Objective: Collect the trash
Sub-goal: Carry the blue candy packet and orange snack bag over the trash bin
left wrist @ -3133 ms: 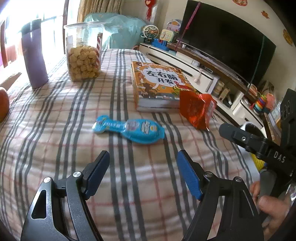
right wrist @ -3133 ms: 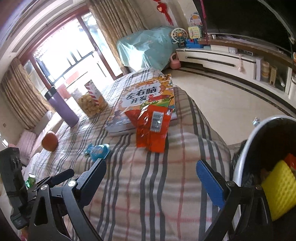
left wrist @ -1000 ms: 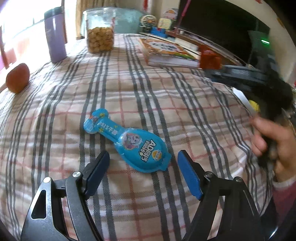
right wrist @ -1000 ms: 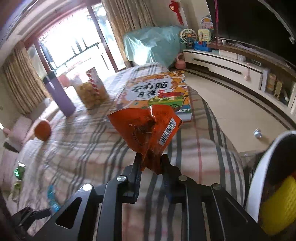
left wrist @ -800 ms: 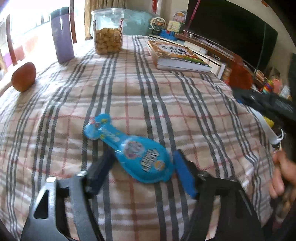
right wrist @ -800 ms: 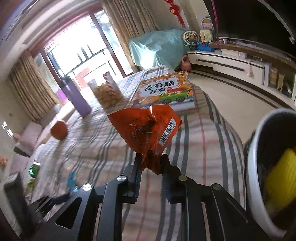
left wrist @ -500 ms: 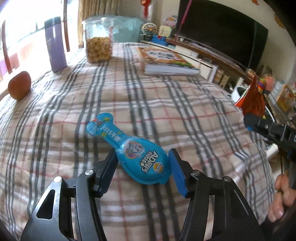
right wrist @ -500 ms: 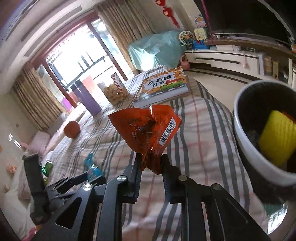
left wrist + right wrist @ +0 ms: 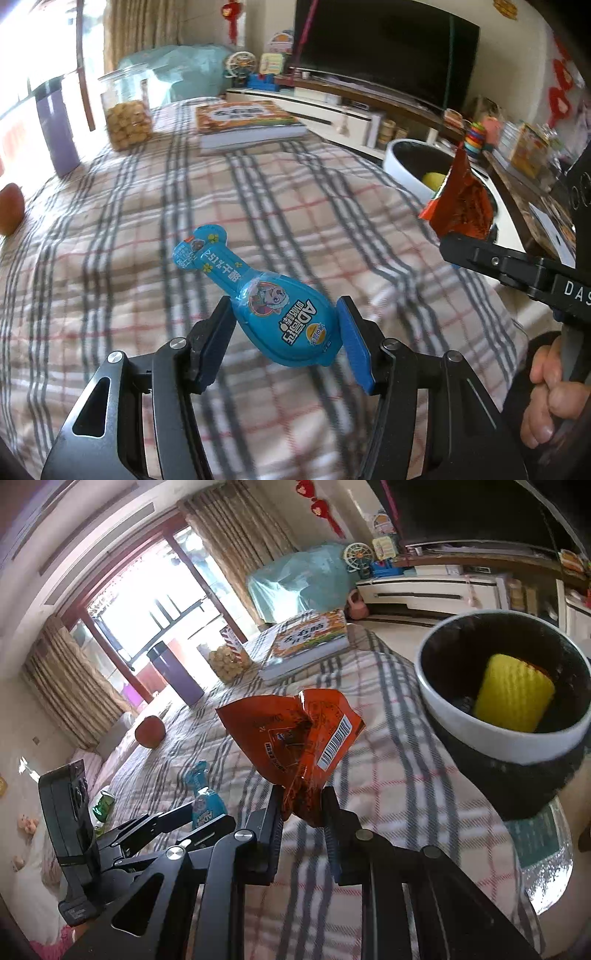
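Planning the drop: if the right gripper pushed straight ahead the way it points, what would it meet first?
Probably the checked tablecloth, not the trash bin, which sits off to its right; depth is unclear. The right gripper holds the orange wrapper.

glossy, seemingly plastic blue wrapper (image 9: 284, 319)

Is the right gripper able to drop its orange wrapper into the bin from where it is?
Probably yes. The right gripper holds the orange wrapper in the air, and the white bin stands open just to its right, with nothing between them.

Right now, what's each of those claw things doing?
Left gripper: closed on the blue snack pack.
Right gripper: closed on the orange wrapper, near the bin.
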A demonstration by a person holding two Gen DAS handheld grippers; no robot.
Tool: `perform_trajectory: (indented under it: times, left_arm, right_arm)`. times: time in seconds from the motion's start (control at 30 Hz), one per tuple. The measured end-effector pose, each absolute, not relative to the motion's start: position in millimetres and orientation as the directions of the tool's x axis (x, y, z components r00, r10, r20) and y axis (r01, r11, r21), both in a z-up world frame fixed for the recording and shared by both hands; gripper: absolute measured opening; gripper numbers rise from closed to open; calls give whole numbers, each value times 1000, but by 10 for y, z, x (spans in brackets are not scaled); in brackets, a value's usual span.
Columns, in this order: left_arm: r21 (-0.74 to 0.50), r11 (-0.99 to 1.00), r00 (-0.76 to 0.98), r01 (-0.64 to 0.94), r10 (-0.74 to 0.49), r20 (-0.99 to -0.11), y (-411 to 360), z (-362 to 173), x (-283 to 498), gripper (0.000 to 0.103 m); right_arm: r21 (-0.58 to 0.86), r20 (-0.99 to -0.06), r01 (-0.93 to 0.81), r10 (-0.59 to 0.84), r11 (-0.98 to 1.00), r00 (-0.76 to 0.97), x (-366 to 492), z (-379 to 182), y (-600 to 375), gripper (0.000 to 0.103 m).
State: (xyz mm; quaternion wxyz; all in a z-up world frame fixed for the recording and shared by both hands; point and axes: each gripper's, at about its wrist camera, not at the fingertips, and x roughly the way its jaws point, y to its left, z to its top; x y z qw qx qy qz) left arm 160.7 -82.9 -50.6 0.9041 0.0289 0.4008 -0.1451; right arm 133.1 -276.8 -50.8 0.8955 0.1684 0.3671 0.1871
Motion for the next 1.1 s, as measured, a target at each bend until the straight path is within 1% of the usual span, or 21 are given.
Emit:
perform_trajectory:
  times: [0.3,1.1]
  left_arm:
    - [-47,939,632,340,-266,-728,-1084,-459,1525,56]
    - [-28,912,630,410,-305,-714,-1508,-342,1550,56]
  right_arm:
    - [444,-582,-172,429,879,691,1155,-490,-3006,20]
    - [452,-562,-128,393,883,728,1031,-471,-3365,20]
